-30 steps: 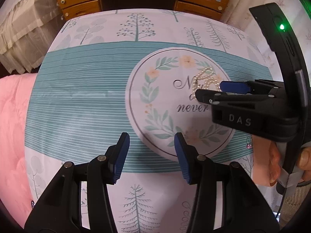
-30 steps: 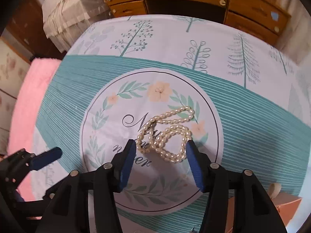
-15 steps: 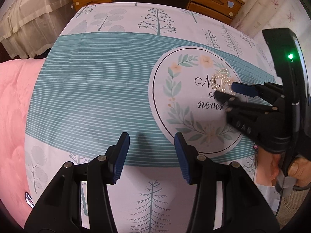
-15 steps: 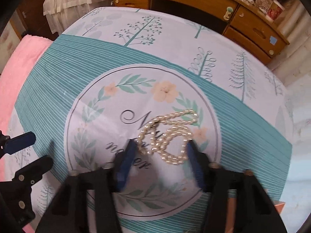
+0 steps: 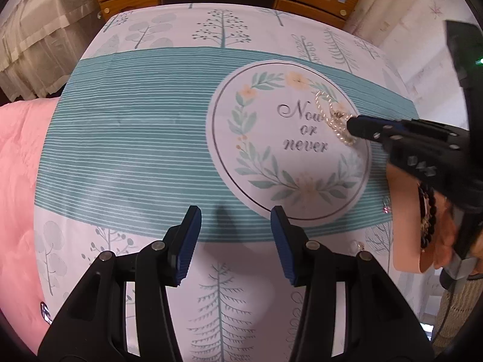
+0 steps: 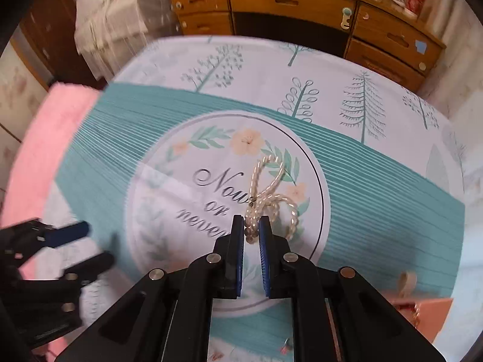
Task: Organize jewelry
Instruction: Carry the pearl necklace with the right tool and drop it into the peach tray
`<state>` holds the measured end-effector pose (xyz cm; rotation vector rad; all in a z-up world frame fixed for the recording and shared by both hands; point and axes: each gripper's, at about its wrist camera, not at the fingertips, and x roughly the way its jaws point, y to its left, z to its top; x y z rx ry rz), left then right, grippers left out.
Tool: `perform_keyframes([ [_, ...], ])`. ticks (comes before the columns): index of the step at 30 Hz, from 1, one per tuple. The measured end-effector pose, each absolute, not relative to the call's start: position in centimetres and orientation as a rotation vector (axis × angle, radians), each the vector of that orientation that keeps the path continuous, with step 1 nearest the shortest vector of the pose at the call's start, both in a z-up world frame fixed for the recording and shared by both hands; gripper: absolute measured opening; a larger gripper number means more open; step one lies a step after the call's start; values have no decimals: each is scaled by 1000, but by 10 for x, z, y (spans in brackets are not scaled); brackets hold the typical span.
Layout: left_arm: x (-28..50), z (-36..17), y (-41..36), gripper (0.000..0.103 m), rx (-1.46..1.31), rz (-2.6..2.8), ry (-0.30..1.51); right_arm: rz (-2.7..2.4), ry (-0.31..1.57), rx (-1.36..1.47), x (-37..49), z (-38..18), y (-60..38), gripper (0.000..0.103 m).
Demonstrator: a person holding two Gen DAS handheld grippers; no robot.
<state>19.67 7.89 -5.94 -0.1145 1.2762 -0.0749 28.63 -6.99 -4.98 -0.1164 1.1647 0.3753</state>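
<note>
Two blue pads of the left tool [image 5: 235, 235] stand apart, empty, over the printed cloth [image 5: 135, 138]; the right tool pinches the pearl necklace [image 5: 333, 120] at the round motif. Right view: the right tool [image 6: 251, 230], jaws just closing, grips the necklace, loops trailing onto the cloth

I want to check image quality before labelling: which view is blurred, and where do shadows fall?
Right wrist view: motion blur smears the tablecloth edges and left gripper; the pearl necklace stays readable. Left wrist view: sharp, fisheye-curved, with a soft shadow ahead of the left gripper.
</note>
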Motion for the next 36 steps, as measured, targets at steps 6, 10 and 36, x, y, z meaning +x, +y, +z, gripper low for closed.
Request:
perform_keyframes([
  [6, 188, -53, 62, 45, -93, -105, 1274, 451, 1077, 4, 254, -2, -96, 10],
  [10, 182, -50, 46, 45, -63, -140, 1276, 478, 1013, 51, 227, 30, -116, 10],
  [36, 143, -64, -87, 45, 569, -593, 1159, 415, 882, 233, 98, 91, -268, 10],
])
